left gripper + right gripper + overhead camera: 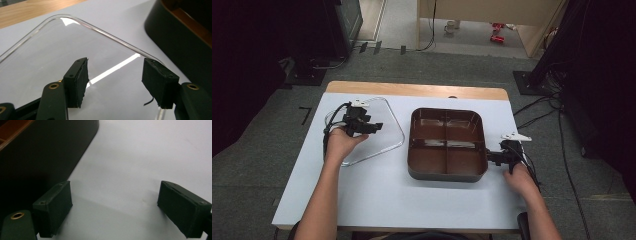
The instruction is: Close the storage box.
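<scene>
On the white tabletop (377,195) sit two things that matter: a clear plastic lid w/ rounded corners (384,131) lying flat at the left, and a dark brown four-compartment tray w/ a black outer wall (447,172) in the middle, empty as far as I can see. They lie near each other but apart, a strip of bare table between them.

My left gripper (371,127) hangs over the lid, pointing toward the tray. Left gripper view: jaws stand apart, nothing pinched btwn them, and one pad (160,82) sits right at the lid's rounded edge (105,32) near the corner. I can't tell whether that pad touches the rim. So it's released, not grasping; looks to me like I'm lining up for an edge grip, since a flat thin lid gives nothing else to bite on.

My right gripper (490,158) rests by the tray's right near corner. Right gripper view: jaws wide apart over bare table, tray wall (45,152) just beside the left-hand pad (53,207), no contact I can confirm. Prob parked there to steady the tray so it doesn't slide when the lid comes across.

Next move, as I judge it: close the left jaws on the lid's rim, lift, carry over the tray. Risk: slick plastic slipping out.
</scene>
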The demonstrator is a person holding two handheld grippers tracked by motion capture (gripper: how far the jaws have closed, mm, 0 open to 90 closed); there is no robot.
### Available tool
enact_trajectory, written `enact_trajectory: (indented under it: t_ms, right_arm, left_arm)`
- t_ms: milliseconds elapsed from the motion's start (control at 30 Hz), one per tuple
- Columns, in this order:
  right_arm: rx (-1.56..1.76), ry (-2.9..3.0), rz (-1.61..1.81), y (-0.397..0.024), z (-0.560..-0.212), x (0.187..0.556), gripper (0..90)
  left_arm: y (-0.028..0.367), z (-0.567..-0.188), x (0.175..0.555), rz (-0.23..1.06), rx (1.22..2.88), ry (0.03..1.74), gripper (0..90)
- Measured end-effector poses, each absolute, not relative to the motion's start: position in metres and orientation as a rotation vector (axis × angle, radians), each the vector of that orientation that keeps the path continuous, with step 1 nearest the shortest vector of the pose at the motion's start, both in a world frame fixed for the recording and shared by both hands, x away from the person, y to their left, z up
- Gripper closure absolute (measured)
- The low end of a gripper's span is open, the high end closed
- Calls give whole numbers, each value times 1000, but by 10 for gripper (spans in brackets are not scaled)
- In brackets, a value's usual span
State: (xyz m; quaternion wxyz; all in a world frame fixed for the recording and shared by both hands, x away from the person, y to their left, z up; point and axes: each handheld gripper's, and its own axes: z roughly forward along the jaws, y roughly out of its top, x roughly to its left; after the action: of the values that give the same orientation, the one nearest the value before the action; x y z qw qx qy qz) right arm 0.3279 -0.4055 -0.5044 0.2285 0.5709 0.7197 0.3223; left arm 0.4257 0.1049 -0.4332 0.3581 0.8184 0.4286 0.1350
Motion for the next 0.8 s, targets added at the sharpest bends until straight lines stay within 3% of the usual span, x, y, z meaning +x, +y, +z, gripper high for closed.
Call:
enact_trajectory:
  t_ms: [267, 800]
  right_arm:
    - [1572, 1982, 888, -406, -504, 328, 117]
    - [1572, 1981, 888, -406, -504, 328, 118]
  left_arm:
    - [121, -445, 437, 422, 2087, 1180, 392]
    - [135, -472, 440, 419, 2075, 1302, 460]
